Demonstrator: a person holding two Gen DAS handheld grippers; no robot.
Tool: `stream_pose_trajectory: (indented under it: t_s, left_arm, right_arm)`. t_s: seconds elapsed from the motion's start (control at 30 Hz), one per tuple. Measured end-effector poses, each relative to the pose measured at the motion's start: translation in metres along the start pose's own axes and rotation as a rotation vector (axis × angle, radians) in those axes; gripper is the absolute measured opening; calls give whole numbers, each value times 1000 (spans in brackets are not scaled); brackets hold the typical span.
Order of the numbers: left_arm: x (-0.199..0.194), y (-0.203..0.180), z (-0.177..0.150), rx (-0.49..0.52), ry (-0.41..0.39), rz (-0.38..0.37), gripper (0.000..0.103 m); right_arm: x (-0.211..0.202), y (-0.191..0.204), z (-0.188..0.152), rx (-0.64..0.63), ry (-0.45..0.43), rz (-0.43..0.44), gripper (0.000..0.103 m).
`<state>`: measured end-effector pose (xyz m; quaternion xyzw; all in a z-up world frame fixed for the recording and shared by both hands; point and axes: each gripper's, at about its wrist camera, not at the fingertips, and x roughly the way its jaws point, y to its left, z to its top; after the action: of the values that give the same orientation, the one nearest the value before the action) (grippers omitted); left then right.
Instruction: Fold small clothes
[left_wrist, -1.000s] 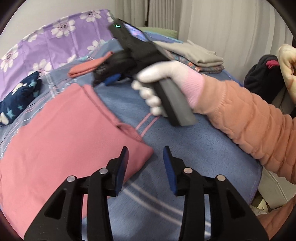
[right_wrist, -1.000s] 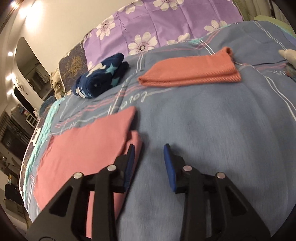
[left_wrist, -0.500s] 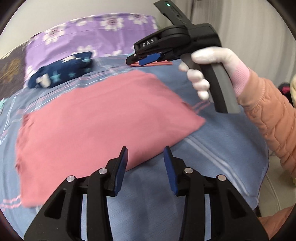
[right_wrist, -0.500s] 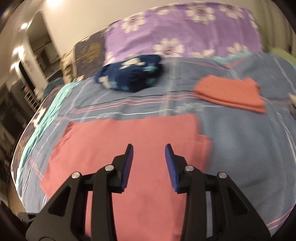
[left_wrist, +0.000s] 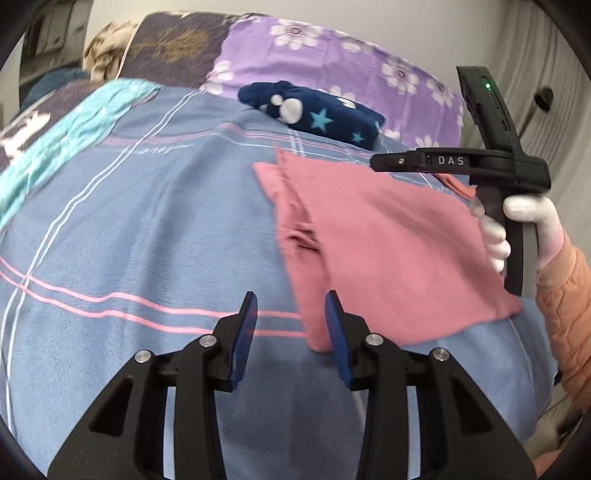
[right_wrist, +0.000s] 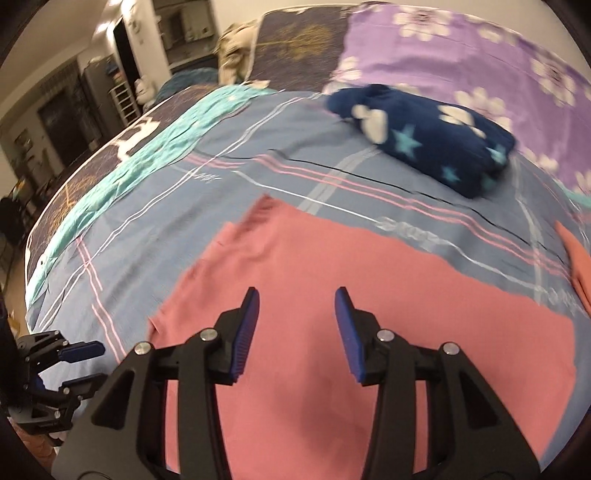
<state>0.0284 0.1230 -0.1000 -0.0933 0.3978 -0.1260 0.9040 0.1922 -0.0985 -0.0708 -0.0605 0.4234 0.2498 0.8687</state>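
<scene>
A pink garment (left_wrist: 388, 251) lies flat on the blue striped bed cover (left_wrist: 147, 221), with a folded flap along its left edge. My left gripper (left_wrist: 290, 301) hovers open just off the garment's near left corner, nothing between its fingers. My right gripper (right_wrist: 297, 295) hangs above the pink garment (right_wrist: 369, 295); its jaws are opening and hold nothing. In the left wrist view a white-gloved hand (left_wrist: 524, 214) carries the right gripper (left_wrist: 375, 162) over the garment's far side. The left gripper (right_wrist: 79, 363) shows at the lower left of the right wrist view.
A folded navy garment with stars (left_wrist: 317, 114) (right_wrist: 424, 144) lies behind the pink one. A folded orange piece (right_wrist: 576, 258) sits at the right. A purple floral sheet (left_wrist: 332, 55) and a teal cloth (left_wrist: 74, 129) cover the bed's far side. An orange quilted sleeve (left_wrist: 565, 295) enters from the right.
Both grippers have swept leftward across the bed, from the pink garment's right end to its left end. The right gripper's jaws have widened a little.
</scene>
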Motion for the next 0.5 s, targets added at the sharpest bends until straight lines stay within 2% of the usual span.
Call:
stream_pose_trajectory:
  t_s: [0.07, 0.13, 0.27, 0.37, 0.5]
  left_arm:
    - [11, 9, 8, -17, 21, -44, 38]
    - [19, 17, 11, -15, 37, -56, 38]
    - [40, 16, 15, 0, 82, -104, 38]
    - [48, 12, 18, 11, 85, -123, 38]
    - [57, 15, 27, -6, 87, -145, 38]
  right_arm:
    - [13, 13, 11, -28, 24, 15, 44]
    - [30, 29, 24, -57, 57, 25, 44]
    - [58, 52, 48, -109, 102, -1, 44]
    - [80, 70, 65, -158, 149, 5, 33]
    - [103, 85, 76, -218, 198, -12, 32]
